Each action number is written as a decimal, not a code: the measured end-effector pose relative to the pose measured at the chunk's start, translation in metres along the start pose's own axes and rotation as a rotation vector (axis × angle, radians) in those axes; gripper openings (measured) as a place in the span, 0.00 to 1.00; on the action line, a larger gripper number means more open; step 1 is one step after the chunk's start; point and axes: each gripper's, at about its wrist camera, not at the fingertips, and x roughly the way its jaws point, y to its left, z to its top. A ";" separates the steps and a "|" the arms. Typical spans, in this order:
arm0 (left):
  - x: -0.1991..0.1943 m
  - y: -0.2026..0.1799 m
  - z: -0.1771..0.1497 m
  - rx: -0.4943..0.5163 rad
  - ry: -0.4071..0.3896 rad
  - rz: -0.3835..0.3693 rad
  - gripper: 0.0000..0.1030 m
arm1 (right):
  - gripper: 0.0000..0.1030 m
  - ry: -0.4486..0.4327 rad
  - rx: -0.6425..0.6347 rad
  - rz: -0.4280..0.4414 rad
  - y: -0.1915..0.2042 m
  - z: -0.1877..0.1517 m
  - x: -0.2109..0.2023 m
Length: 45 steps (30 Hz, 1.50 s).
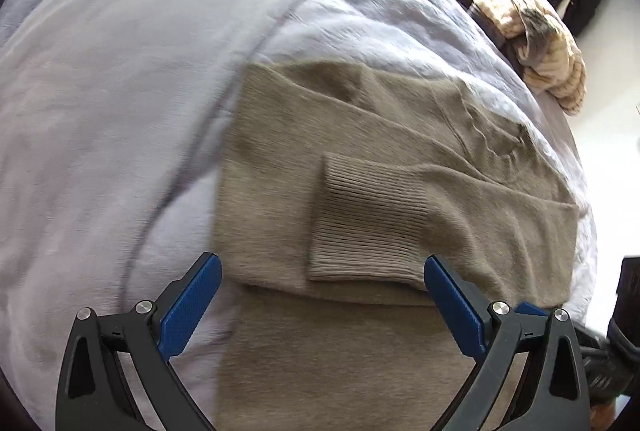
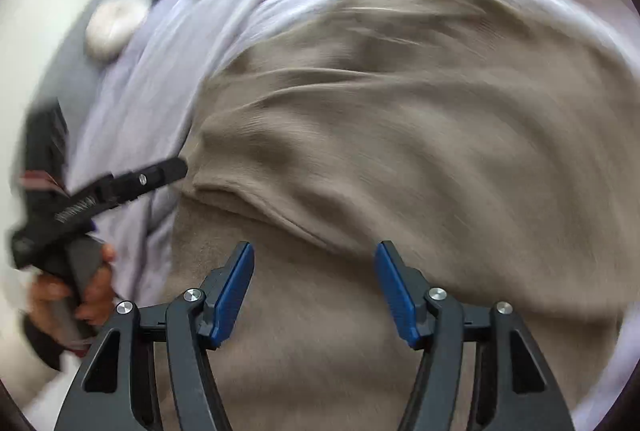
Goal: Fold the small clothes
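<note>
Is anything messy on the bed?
Yes. A crumpled heap of striped clothes sits bunched at the bed's far right edge, unfolded. The tan sweater lies flat with a cuffed sleeve folded across it.

Taupe sweater (image 1: 360,159), lilac bedspread (image 1: 120,91)

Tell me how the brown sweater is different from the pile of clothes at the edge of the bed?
The brown sweater is one plain color; the pile of clothes is striped cream and brown. The sweater lies flat with a sleeve folded over it; the pile is crumpled in a heap. Both rest on the lavender bedcover.
</note>
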 end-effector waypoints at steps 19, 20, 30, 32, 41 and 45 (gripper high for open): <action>0.037 -0.031 -0.001 0.134 0.000 0.215 0.98 | 0.06 -0.253 0.586 0.036 -0.167 -0.040 -0.067; 0.039 -0.032 -0.002 0.151 0.000 0.233 0.99 | 0.07 -0.227 0.588 0.030 -0.171 -0.045 -0.064; 0.025 -0.031 0.018 0.187 -0.018 0.207 0.98 | 0.50 -0.319 0.350 -0.095 -0.146 -0.020 -0.108; 0.029 -0.035 0.024 0.187 -0.015 0.194 0.82 | 0.50 -0.317 0.368 -0.089 -0.152 0.005 -0.095; 0.033 -0.056 0.027 0.288 -0.064 0.195 0.27 | 0.10 -0.287 0.252 -0.163 -0.146 0.036 -0.084; 0.050 -0.053 0.034 0.290 -0.086 0.227 0.28 | 0.09 -0.242 0.283 -0.233 -0.173 0.030 -0.073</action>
